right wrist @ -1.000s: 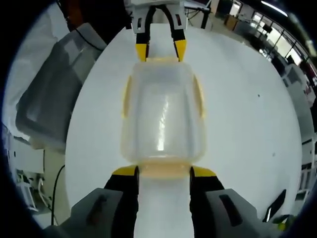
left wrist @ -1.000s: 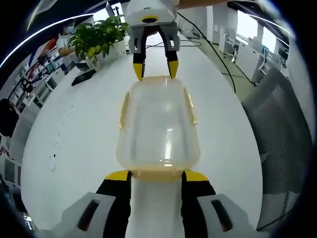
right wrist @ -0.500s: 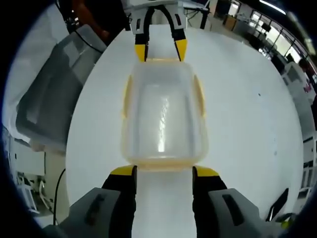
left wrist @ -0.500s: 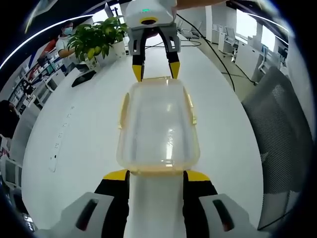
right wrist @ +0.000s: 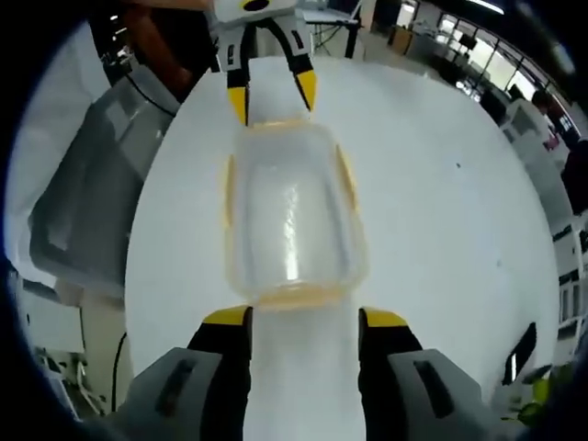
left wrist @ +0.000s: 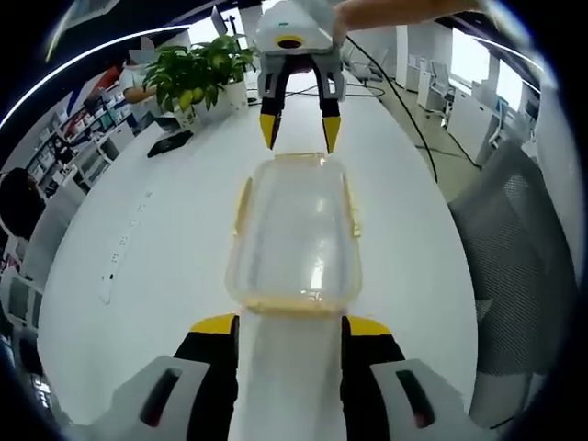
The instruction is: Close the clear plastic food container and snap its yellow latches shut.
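The clear plastic container (left wrist: 294, 234) lies lengthwise on the white table (left wrist: 156, 276) with its lid on. Yellow latches (left wrist: 243, 200) run along its sides and ends and sit flat against the box. My left gripper (left wrist: 292, 326) is open, its yellow tips just short of the near end. The right gripper (left wrist: 299, 138) faces me at the far end, open, with its tips a little off the box. In the right gripper view the same container (right wrist: 289, 216) lies between my open right gripper (right wrist: 305, 319) and the open left gripper (right wrist: 272, 99).
A potted plant (left wrist: 197, 78) and a flat black object (left wrist: 170, 142) stand at the table's far left. A grey mesh chair (left wrist: 514, 248) is beside the table's right edge and shows again as a chair (right wrist: 87, 202). A hand (left wrist: 395, 11) holds the right gripper.
Both grippers have drawn back from the container's ends, which their tips were touching earlier. The container has stayed in place and looks smaller in both views.
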Motion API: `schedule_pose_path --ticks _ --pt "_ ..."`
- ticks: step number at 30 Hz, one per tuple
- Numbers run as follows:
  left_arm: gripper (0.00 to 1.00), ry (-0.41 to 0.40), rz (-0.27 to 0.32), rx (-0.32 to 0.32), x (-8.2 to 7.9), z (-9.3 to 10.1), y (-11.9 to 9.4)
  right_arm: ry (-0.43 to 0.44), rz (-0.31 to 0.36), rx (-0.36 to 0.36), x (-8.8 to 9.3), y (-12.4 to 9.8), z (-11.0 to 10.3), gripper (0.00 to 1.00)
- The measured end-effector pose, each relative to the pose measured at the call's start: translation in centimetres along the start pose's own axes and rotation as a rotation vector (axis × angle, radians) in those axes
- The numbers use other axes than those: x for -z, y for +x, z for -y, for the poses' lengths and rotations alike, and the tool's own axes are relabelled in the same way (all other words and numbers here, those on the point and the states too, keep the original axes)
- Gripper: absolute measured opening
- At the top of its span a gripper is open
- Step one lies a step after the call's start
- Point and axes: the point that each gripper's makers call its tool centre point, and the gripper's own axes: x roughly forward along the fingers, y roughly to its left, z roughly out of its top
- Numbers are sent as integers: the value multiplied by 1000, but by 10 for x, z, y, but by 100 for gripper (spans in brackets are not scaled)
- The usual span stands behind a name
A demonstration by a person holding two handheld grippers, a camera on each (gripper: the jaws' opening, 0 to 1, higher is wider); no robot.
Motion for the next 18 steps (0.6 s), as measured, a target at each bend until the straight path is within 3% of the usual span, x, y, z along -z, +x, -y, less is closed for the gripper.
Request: schedule_pose_path --ticks 6,14,18 --pt "37 -155 59 -47 -10 2 -9 21 27 57 -11 -10 -4 40" --pt "29 -232 27 -128 -6 0 -13 81 63 154 -19 -14 -5 34" --pt "28 -307 45 -152 -10 1 -13 117 102 207 -24 -16 -4 34"
